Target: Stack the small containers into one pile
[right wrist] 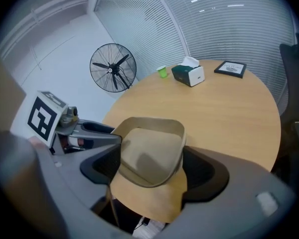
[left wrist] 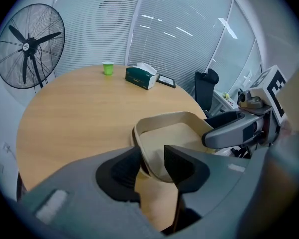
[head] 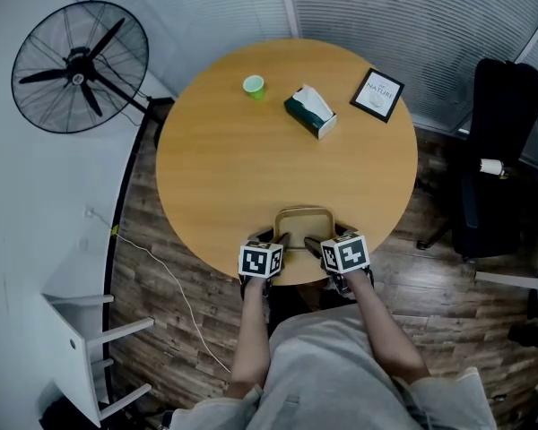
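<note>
The left gripper (left wrist: 152, 166) has its jaws pressed together on one side wall of the beige container (left wrist: 175, 133): one pad lies outside the wall and the other inside the tub. The right gripper (right wrist: 152, 169) has its jaws spread wide across the same container (right wrist: 150, 153), one pad against each side wall, so the whole tub sits pinched between them.

In the head view the container (head: 303, 211) is at the bottom edge of the round wooden table (head: 242, 168), just below the middle of the frame. The left gripper (head: 281, 239) meets it from the lower left and the right gripper (head: 316, 243) from the lower right. Their marker cubes sit side by side just under it, with the person's forearms running down to the bottom of the frame. In the right gripper view the near part of the container juts slightly past the table edge.

Well apart from the container, toward the top of the table, stand a small green cup (head: 254, 85), a dark green tissue box (head: 310, 113) to its right, and a black-framed card (head: 377, 94) further right. A standing fan (head: 79, 67) fills the upper left of the frame. A black office chair (head: 498, 150) is at the right. A white chair (head: 81, 343) is at the lower left on the plank floor.
</note>
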Available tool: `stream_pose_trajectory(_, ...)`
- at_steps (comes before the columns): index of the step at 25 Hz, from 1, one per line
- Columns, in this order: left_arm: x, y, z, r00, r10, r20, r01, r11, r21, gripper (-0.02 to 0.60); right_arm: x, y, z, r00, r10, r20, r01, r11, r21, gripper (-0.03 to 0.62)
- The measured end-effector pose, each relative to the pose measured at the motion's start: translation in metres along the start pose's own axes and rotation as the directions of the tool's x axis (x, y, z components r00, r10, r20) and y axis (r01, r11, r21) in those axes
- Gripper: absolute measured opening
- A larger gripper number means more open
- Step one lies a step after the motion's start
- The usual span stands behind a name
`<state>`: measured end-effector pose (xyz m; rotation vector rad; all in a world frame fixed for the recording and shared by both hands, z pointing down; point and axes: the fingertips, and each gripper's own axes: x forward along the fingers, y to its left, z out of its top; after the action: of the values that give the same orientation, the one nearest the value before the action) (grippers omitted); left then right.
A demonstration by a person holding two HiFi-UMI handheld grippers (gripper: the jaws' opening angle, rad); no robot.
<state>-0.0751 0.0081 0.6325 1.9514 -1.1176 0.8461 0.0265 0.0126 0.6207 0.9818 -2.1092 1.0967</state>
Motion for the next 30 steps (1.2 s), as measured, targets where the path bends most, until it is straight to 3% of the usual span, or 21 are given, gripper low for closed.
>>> stream_pose_trajectory(14, 0.011, 0.009, 0.006, 0.999, 0.005, 0.034, -0.005, 1.000, 0.004, 0.158, 0.011, -0.008, -0.001, 1.000, -0.012, 0.022, 0.013, 0.998, -0.066, 0.377)
stream_pose_trajectory(19, 0.009, 0.006, 0.011, 0.996, 0.012, 0.083, -0.013, 1.000, 0.009, 0.158, 0.010, -0.008, -0.004, 0.999, -0.023, 0.026, 0.026, 0.992, -0.124, 0.378)
stream_pose_trajectory(30, 0.013, 0.009, 0.003, 0.998, 0.020, 0.057, -0.020, 1.000, 0.001, 0.160, 0.011, -0.011, -0.008, 1.000, -0.020, 0.015, 0.022, 0.994, -0.108, 0.379)
